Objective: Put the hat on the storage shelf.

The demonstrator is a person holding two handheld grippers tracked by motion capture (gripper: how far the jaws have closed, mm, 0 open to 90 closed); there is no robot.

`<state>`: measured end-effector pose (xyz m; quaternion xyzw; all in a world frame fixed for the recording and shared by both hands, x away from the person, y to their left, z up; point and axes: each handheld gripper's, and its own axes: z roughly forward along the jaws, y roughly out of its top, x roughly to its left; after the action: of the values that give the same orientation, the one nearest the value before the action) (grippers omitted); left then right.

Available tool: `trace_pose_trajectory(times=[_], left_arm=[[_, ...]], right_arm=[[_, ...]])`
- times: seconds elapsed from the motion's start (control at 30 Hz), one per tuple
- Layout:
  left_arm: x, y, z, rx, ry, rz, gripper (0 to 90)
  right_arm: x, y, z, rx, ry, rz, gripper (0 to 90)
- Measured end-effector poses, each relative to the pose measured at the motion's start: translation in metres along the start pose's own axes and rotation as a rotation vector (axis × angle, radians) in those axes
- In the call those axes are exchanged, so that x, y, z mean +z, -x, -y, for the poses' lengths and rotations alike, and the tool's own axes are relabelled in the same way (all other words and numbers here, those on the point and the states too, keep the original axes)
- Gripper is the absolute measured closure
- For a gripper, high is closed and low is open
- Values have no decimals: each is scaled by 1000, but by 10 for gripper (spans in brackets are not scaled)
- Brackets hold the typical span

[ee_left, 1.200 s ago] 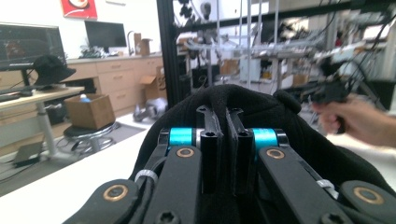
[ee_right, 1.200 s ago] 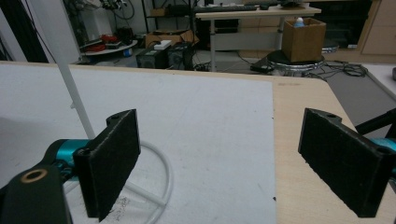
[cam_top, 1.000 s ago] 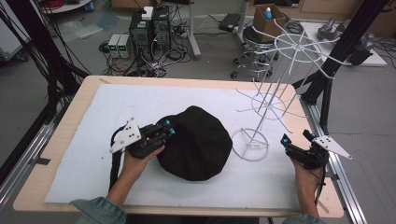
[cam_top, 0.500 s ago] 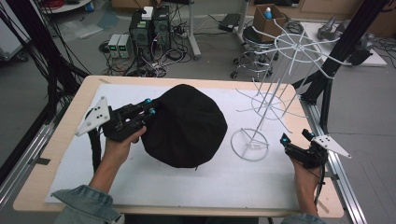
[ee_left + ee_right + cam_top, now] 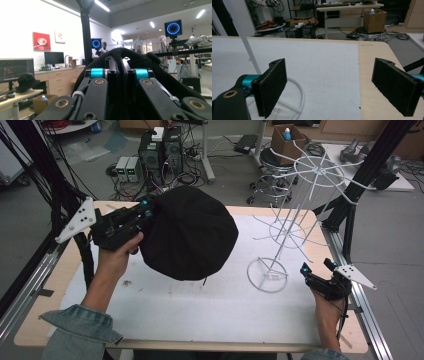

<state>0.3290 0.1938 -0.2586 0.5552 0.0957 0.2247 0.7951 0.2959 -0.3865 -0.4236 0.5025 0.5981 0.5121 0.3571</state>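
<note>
Black soft fabric hat [image 5: 190,232] hangs above the white-covered counter [image 5: 200,305], its edge pinched in the left tongs [image 5: 148,211]. Right tongs [image 5: 315,269] rest wide apart, empty, beside the white wire rack [image 5: 280,245].

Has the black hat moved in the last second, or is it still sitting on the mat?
Yes. The black hat, clamped in the left gripper, has been lifted off the white mat and carried left, away from the wire rack, whose base ring hasn't shifted.
</note>
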Motion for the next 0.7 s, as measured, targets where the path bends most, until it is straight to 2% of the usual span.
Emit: trace_pose_trajectory(times=[0.2, 0.33, 0.4, 0.57, 0.7], left_arm=[[8, -10, -22, 7, 24, 9, 858], [18, -18, -41, 17, 28, 24, 858], [20, -19, -44, 17, 26, 24, 858], [34, -27, -66, 7, 41, 41, 858], [42, -32, -76, -13, 62, 49, 858]], right_arm=[[1, 0, 0, -7, 0, -3, 121], [1, 0, 0, -7, -2, -5, 121], [1, 0, 0, -8, -3, -6, 121], [2, 0, 0, -2, -3, -6, 121], [2, -1, 1, -1, -3, -6, 120]])
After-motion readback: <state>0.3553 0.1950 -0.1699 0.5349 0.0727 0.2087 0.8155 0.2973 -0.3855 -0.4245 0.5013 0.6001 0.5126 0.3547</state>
